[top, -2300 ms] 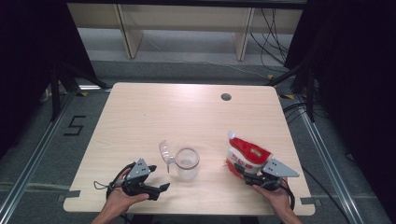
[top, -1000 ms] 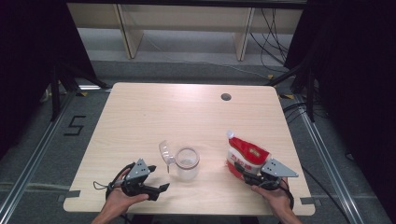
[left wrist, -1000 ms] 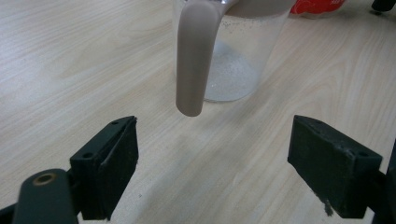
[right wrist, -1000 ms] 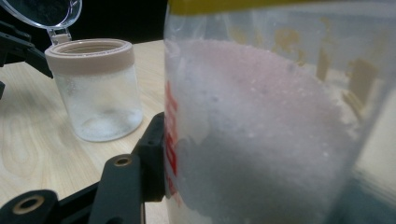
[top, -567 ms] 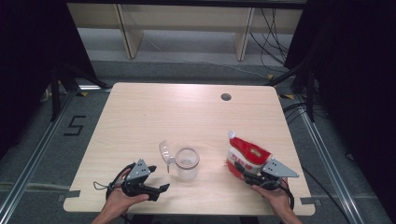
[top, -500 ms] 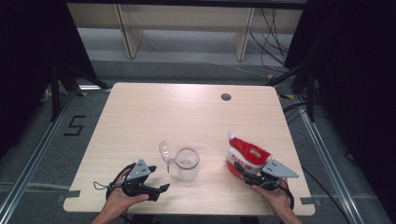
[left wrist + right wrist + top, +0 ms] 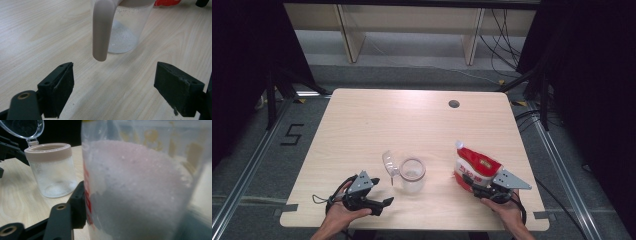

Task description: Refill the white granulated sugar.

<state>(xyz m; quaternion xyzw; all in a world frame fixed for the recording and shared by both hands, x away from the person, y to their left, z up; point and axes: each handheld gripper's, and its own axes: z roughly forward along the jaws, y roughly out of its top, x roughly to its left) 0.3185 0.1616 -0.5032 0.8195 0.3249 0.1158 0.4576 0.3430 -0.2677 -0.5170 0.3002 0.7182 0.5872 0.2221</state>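
Observation:
A clear plastic jar (image 7: 413, 175) with a beige rim and a flipped-open lid (image 7: 390, 162) stands near the table's front edge, with a little white powder at its bottom (image 7: 120, 40). Just short of it my left gripper (image 7: 384, 202) lies open, its jaws (image 7: 122, 87) wide apart with only bare table between them. A red and white bag (image 7: 474, 170) of white granules stands upright to the right. My right gripper (image 7: 477, 187) has the bag (image 7: 140, 190) between its jaws, which have just been opening; one pad (image 7: 78, 205) still presses the bag's side, and the other is hidden behind it.
The wooden table (image 7: 412, 120) has a round cable hole (image 7: 454, 104) at the back right. Shelving and cables lie beyond the far edge. In the right gripper view the jar (image 7: 53, 170) stands left of the bag.

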